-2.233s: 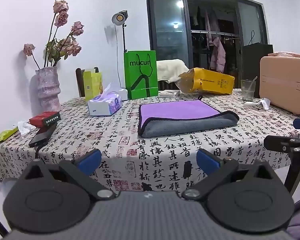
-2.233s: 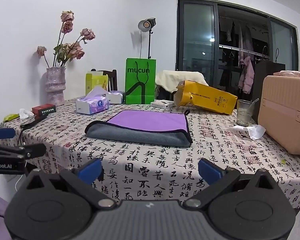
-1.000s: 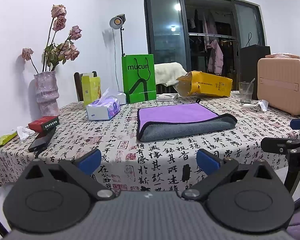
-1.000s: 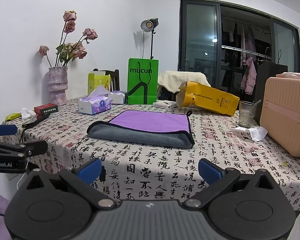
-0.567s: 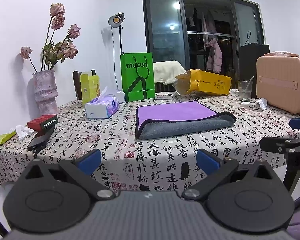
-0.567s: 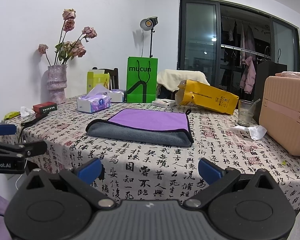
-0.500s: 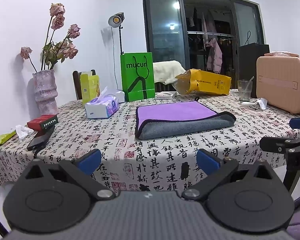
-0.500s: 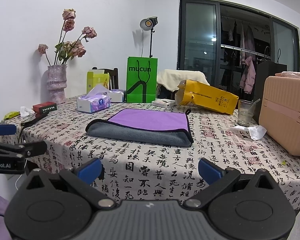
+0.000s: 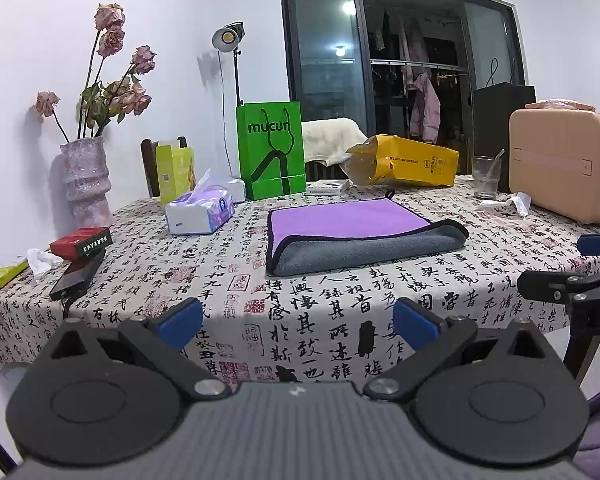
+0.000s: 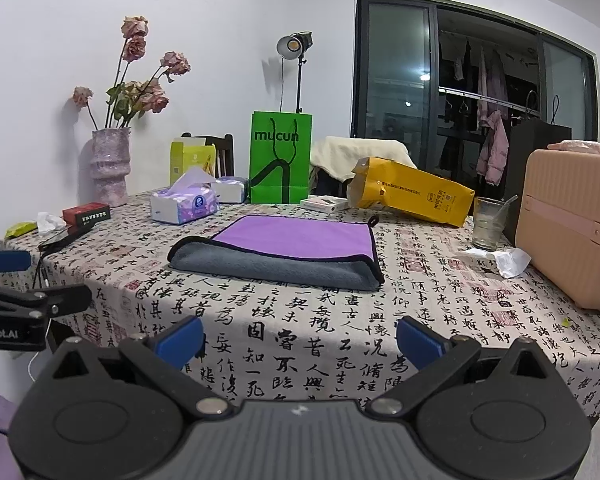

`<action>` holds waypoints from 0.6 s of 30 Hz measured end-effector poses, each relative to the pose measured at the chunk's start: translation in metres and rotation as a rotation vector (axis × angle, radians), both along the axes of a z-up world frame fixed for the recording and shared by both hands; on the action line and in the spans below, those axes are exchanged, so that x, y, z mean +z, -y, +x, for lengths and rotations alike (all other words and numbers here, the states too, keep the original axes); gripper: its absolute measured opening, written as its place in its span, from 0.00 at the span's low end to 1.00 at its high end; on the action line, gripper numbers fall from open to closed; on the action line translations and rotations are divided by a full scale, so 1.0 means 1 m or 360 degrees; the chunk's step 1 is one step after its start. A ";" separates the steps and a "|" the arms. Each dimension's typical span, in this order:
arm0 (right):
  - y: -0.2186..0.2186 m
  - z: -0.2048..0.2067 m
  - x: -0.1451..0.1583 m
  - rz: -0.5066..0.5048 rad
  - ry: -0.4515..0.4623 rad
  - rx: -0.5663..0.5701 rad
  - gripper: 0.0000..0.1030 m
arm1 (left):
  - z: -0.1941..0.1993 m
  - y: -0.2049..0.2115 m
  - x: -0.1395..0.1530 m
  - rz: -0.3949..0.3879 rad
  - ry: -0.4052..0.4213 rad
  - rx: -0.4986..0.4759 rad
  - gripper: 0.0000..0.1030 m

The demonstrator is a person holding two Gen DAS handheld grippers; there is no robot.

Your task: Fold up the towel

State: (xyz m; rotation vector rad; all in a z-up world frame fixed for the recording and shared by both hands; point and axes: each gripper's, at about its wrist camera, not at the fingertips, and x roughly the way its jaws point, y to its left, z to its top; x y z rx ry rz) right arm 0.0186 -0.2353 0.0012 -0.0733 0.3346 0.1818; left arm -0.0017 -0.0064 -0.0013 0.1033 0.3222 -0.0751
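The towel (image 9: 356, 236), purple on top and grey beneath with a dark edge, lies folded flat in the middle of the table (image 9: 220, 276); it also shows in the right wrist view (image 10: 284, 252). My left gripper (image 9: 298, 322) is open and empty, held off the table's front edge, well short of the towel. My right gripper (image 10: 300, 338) is open and empty, also off the front edge. The right gripper's fingers (image 9: 556, 288) show at the right of the left wrist view, and the left gripper's fingers (image 10: 32, 300) at the left of the right wrist view.
On the table stand a tissue pack (image 9: 200, 212), a green bag (image 9: 271, 150), a yellow bag (image 9: 404, 160), a glass (image 9: 486, 178), a pink case (image 9: 560, 164), a vase of dried roses (image 9: 86, 182), a red box (image 9: 82, 242) and a phone (image 9: 76, 274).
Both grippers have drawn back slightly from the table and stay open. The towel has not moved.
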 end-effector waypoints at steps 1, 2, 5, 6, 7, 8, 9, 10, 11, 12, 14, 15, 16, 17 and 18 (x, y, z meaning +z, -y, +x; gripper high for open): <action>0.000 0.000 0.000 -0.0001 0.0004 -0.0004 1.00 | 0.001 -0.001 0.000 0.0000 -0.0003 -0.0004 1.00; 0.000 0.000 -0.001 -0.0003 0.0006 -0.0007 1.00 | 0.002 -0.001 0.001 0.0002 -0.0010 -0.0009 1.00; 0.000 0.001 -0.002 -0.0014 0.0022 -0.0023 1.00 | 0.006 -0.002 0.001 -0.0004 -0.0044 -0.0025 1.00; 0.000 0.001 -0.003 -0.0020 0.0028 -0.0032 1.00 | 0.007 -0.002 0.001 -0.0006 -0.0053 -0.0028 1.00; -0.001 0.001 -0.004 -0.0025 0.0033 -0.0036 1.00 | 0.009 -0.002 0.001 -0.0008 -0.0060 -0.0029 1.00; 0.000 0.001 -0.004 -0.0027 0.0036 -0.0036 1.00 | 0.010 -0.003 0.001 -0.0011 -0.0063 -0.0030 1.00; 0.000 0.002 -0.005 -0.0025 0.0036 -0.0036 1.00 | 0.012 -0.004 0.001 -0.0014 -0.0061 -0.0031 1.00; 0.000 0.003 -0.006 -0.0022 0.0039 -0.0032 1.00 | 0.014 -0.004 0.001 -0.0012 -0.0057 -0.0027 1.00; 0.000 0.003 -0.006 -0.0020 0.0043 -0.0025 1.00 | 0.015 -0.005 0.002 -0.0012 -0.0054 -0.0018 1.00; 0.000 0.004 -0.007 -0.0017 0.0046 -0.0020 1.00 | 0.017 -0.006 0.002 -0.0018 -0.0050 -0.0009 1.00; 0.001 0.007 -0.008 -0.0012 0.0055 -0.0015 1.00 | 0.021 -0.008 0.003 -0.0019 -0.0049 0.0007 1.00; 0.001 0.008 -0.008 -0.0010 0.0059 -0.0016 1.00 | 0.022 -0.009 0.004 -0.0020 -0.0044 0.0008 1.00; 0.001 0.009 -0.009 -0.0007 0.0065 -0.0021 1.00 | 0.023 -0.010 0.005 -0.0021 -0.0034 0.0005 1.00; 0.001 0.010 -0.009 -0.0002 0.0073 -0.0028 1.00 | 0.024 -0.010 0.005 -0.0016 -0.0025 0.0004 1.00; 0.002 0.010 -0.009 0.0004 0.0083 -0.0035 1.00 | 0.026 -0.010 0.006 -0.0013 -0.0017 0.0003 1.00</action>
